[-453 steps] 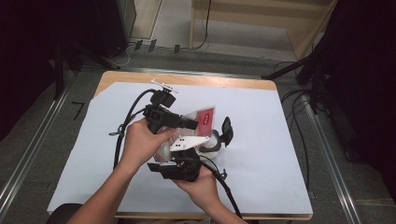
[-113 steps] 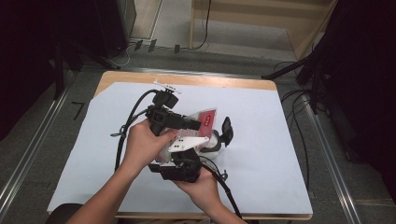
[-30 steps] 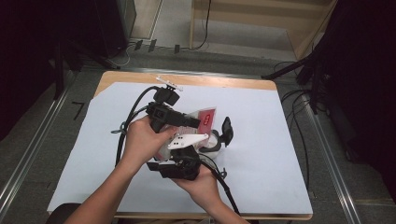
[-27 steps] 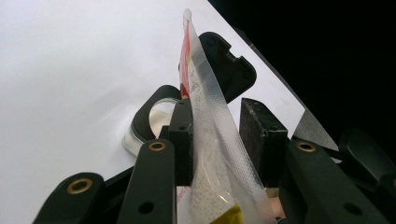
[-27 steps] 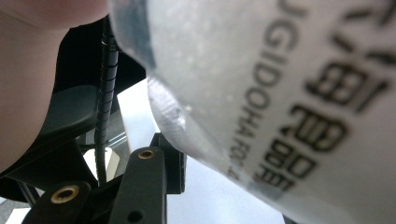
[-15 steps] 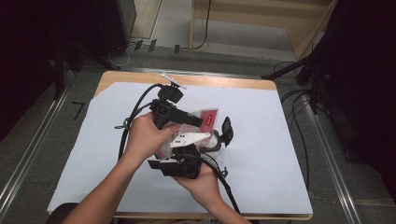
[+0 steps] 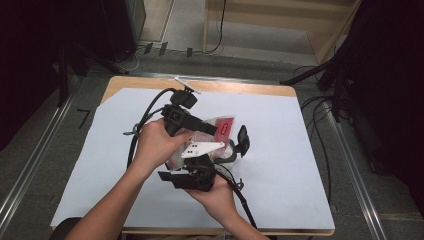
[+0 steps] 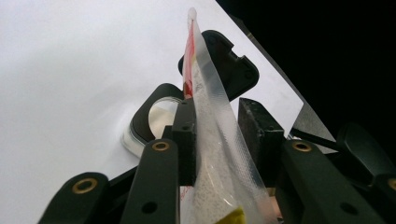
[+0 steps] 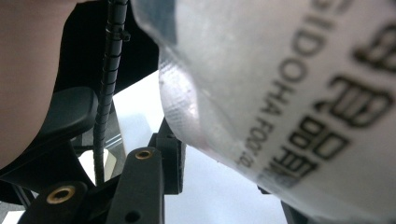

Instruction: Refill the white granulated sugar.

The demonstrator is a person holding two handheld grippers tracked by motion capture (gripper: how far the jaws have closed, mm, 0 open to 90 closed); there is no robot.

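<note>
Tilted further upright now, the left gripper [image 7: 210,128] has just been closing its jaws onto the still-sealed clear food pouch [image 8: 212,140], while the right gripper's [image 7: 215,159] jaws pinch its lower end.

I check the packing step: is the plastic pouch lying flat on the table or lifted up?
Lifted up. The plastic pouch stands edge-on between the left gripper pads, above the white table cover.

Table [image 7: 300,200]: plastic pouch [image 7: 220,127] at centre, between left gripper [image 7: 202,127] on its far-left side and right gripper [image 7: 192,175] on its near side; headset [image 7: 242,142] just right.
</note>
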